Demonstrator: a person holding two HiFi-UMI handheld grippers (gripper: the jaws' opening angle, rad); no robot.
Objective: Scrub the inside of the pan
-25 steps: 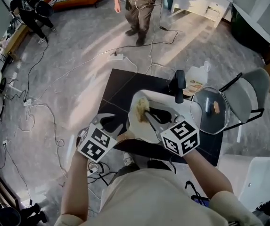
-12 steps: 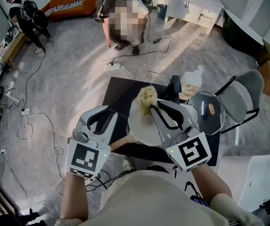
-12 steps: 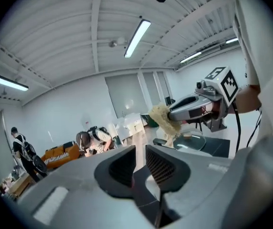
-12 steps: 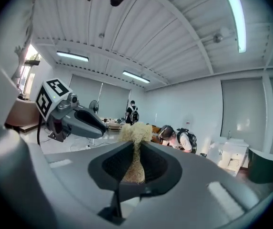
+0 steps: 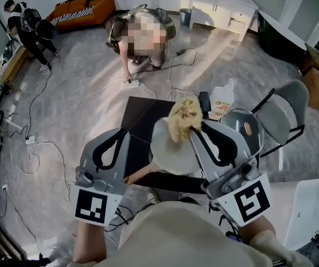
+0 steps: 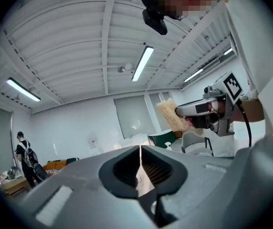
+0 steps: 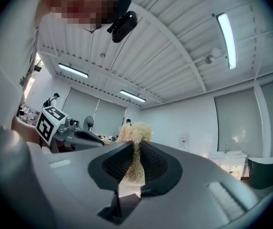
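Observation:
The white pan [image 5: 170, 156] with its wooden handle [image 5: 141, 174] lies on the black table [image 5: 140, 111]. Both grippers are raised above it and point roughly level. My right gripper [image 5: 195, 128] is shut on a straw-coloured fibre scrubber [image 5: 184, 117], which sticks out past the jaws [image 7: 135, 129]. My left gripper [image 5: 125, 132] is off the pan to the left. Its jaws have just been closing and now meet with nothing between them [image 6: 140, 150]. In the left gripper view, the right gripper [image 6: 199, 109] and scrubber [image 6: 170, 116] show at the right.
A glass lid [image 5: 243, 128] lies right of the pan, and a detergent bottle [image 5: 221, 100] stands behind it. A grey chair [image 5: 286, 114] is at the right. Cables run over the floor. One person [image 5: 142, 32] bends down beyond the table, and another [image 5: 28, 24] is far left.
Both grippers have risen from the pan and tipped up toward level. The scrubber has come out of the pan with the right gripper. The left gripper's jaws have closed, empty.

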